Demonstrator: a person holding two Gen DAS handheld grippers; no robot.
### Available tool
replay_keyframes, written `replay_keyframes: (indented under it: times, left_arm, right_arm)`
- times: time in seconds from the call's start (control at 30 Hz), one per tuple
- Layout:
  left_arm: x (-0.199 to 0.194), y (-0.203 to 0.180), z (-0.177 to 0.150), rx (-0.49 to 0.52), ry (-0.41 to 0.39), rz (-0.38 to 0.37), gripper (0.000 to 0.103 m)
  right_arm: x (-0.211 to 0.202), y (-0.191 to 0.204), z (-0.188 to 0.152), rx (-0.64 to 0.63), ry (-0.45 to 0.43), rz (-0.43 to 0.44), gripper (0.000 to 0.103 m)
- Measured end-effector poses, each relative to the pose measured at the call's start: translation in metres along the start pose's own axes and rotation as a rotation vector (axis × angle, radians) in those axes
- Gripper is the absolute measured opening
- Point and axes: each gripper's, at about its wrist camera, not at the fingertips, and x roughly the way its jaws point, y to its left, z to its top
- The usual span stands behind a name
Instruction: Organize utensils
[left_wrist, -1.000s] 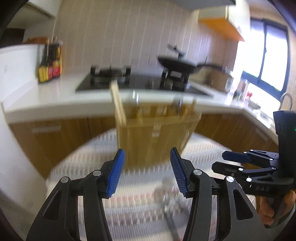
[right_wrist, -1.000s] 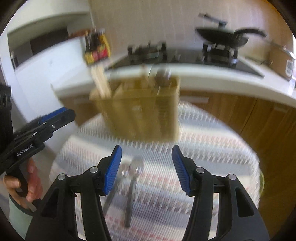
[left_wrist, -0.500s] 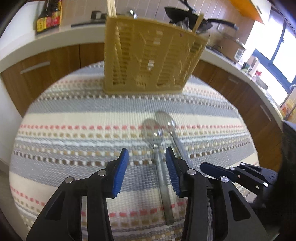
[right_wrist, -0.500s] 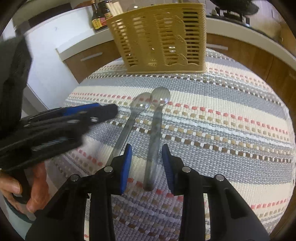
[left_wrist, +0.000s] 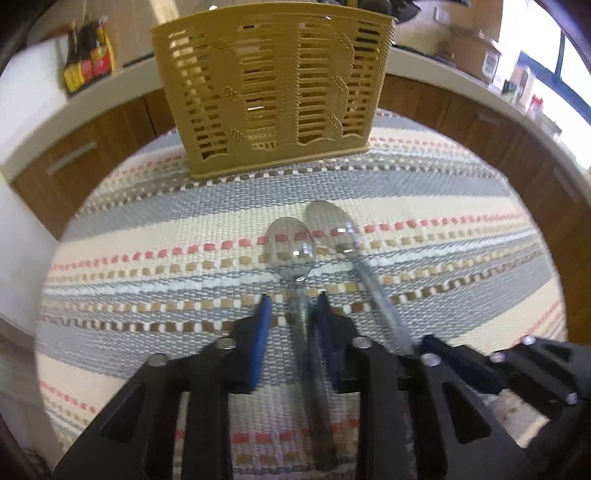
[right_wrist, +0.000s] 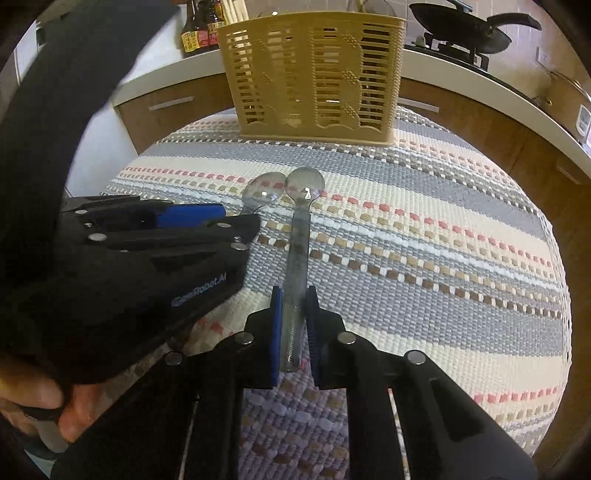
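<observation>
Two metal spoons lie side by side on a striped woven mat, bowls toward a tan slotted utensil basket (left_wrist: 271, 85) that also shows in the right wrist view (right_wrist: 314, 70). My left gripper (left_wrist: 293, 306) straddles the handle of the left spoon (left_wrist: 291, 247), jaws narrowed with small gaps beside the handle. My right gripper (right_wrist: 293, 299) is closed tight on the handle of the right spoon (right_wrist: 303, 206). Both spoons rest on the mat. The left spoon's bowl (right_wrist: 264, 190) peeks out behind the left gripper body (right_wrist: 155, 258) in the right wrist view.
The round table with the striped mat (right_wrist: 424, 236) stands in front of a kitchen counter (right_wrist: 480, 85) with a wok (right_wrist: 461, 22) and sauce bottles (left_wrist: 86, 55). Utensils stick up from the basket. The two grippers sit close together, side by side.
Both grippers have dropped toward the mat and moved forward over the spoon handles. Both jaws have narrowed, the right one onto its spoon's handle.
</observation>
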Motion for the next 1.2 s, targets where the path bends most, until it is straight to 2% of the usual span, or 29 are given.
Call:
replay_keyframes:
  times: [0.1, 0.2, 0.47, 0.57, 0.73, 0.87, 1.03, 1.2]
  left_arm:
    - [0.001, -0.003, 0.0, 0.011, -0.003, 0.021, 0.011]
    - [-0.003, 0.002, -0.004, -0.022, -0.006, -0.012, 0.011]
    - [-0.025, 0.035, -0.031, -0.071, -0.008, 0.005, 0.011]
    - [-0.027, 0.043, -0.038, -0.077, -0.001, 0.005, 0.011]
    - [-0.027, 0.055, -0.036, -0.095, 0.011, -0.052, 0.012]
    - [-0.024, 0.061, -0.025, -0.085, 0.04, -0.092, 0.022]
    - [-0.015, 0.063, -0.017, -0.053, 0.096, -0.091, 0.028]
    - [-0.014, 0.06, -0.012, -0.021, 0.123, -0.096, 0.033]
  right_arm:
    - [-0.007, -0.004, -0.001, 0.011, -0.004, 0.003, 0.01]
    - [-0.012, -0.008, -0.001, 0.017, -0.006, 0.0, 0.01]
    - [-0.014, -0.028, -0.007, 0.073, 0.054, 0.0, 0.01]
    - [-0.015, -0.033, -0.008, 0.098, 0.07, 0.03, 0.011]
    - [-0.012, -0.045, 0.008, 0.158, 0.11, 0.091, 0.011]
    - [-0.001, -0.044, 0.033, 0.135, 0.16, 0.095, 0.011]
    - [0.021, -0.045, 0.054, 0.131, 0.234, 0.122, 0.013]
    - [0.031, -0.045, 0.065, 0.134, 0.257, 0.117, 0.013]
